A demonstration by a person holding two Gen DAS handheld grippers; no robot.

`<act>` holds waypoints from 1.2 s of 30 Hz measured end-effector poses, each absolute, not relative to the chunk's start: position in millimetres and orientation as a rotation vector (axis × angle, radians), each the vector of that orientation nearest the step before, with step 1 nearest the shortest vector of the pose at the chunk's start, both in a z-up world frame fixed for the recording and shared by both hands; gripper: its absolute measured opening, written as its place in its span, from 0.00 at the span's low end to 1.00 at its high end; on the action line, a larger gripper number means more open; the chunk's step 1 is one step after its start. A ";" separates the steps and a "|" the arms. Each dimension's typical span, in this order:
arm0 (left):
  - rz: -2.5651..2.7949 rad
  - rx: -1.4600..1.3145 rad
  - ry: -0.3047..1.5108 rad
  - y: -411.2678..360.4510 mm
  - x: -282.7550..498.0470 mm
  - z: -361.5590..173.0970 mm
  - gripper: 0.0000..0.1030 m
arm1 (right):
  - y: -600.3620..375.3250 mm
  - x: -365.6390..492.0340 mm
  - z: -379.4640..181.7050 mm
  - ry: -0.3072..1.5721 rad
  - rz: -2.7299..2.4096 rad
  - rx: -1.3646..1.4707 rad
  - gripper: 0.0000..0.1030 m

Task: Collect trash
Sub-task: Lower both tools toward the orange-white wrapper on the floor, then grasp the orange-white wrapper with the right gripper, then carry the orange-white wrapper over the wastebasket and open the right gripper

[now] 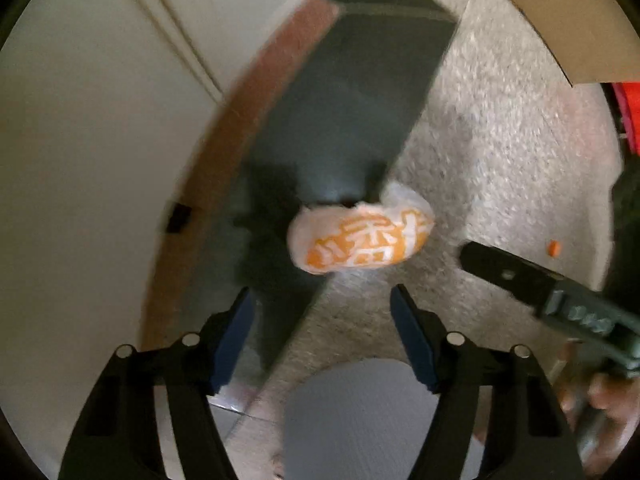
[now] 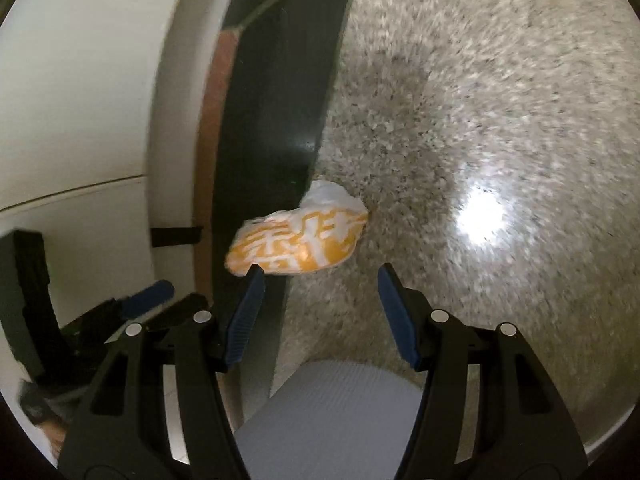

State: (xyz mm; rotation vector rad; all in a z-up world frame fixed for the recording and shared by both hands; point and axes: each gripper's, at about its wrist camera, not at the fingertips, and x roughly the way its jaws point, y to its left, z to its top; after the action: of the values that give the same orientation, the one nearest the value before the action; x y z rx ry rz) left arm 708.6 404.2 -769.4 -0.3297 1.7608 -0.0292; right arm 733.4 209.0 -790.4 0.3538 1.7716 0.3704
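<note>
Crumpled orange-and-white wrapper (image 1: 362,240) lies on speckled floor (image 1: 500,152), straddling the edge of a dark strip (image 1: 344,92) along the wall. Left gripper (image 1: 322,296) and right gripper (image 2: 320,276) both point down at it, jaws apart, nothing between them.

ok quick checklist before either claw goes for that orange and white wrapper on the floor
1. Left claw open and empty: ok.
2. Right claw open and empty: ok.
3. Wrapper in view, ahead of both claws, not yet between the pads: ok.
4. Wrapper free of other things: ok, it lies across the dark strip and speckled floor.
5. Claws apart from each other: ok.
6. Small orange scrap also to collect: cannot tell.
</note>
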 end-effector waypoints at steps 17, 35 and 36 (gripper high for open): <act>-0.080 -0.271 1.810 384.5 735.3 -834.0 0.41 | 216.4 741.3 -847.6 1.754 0.420 0.526 0.35; -0.097 -0.162 1.475 349.8 749.6 -622.6 0.35 | 204.1 763.5 -648.9 1.505 0.514 0.360 0.31; -0.093 -0.168 1.466 348.3 749.5 -614.8 0.35 | 205.5 759.1 -631.3 1.492 0.519 0.339 0.31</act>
State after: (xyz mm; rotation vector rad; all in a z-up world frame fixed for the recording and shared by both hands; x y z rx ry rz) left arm 749.5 348.3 -614.8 -0.1684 1.4657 -0.0930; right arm 759.1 205.5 -631.3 0.3388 1.4923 0.5189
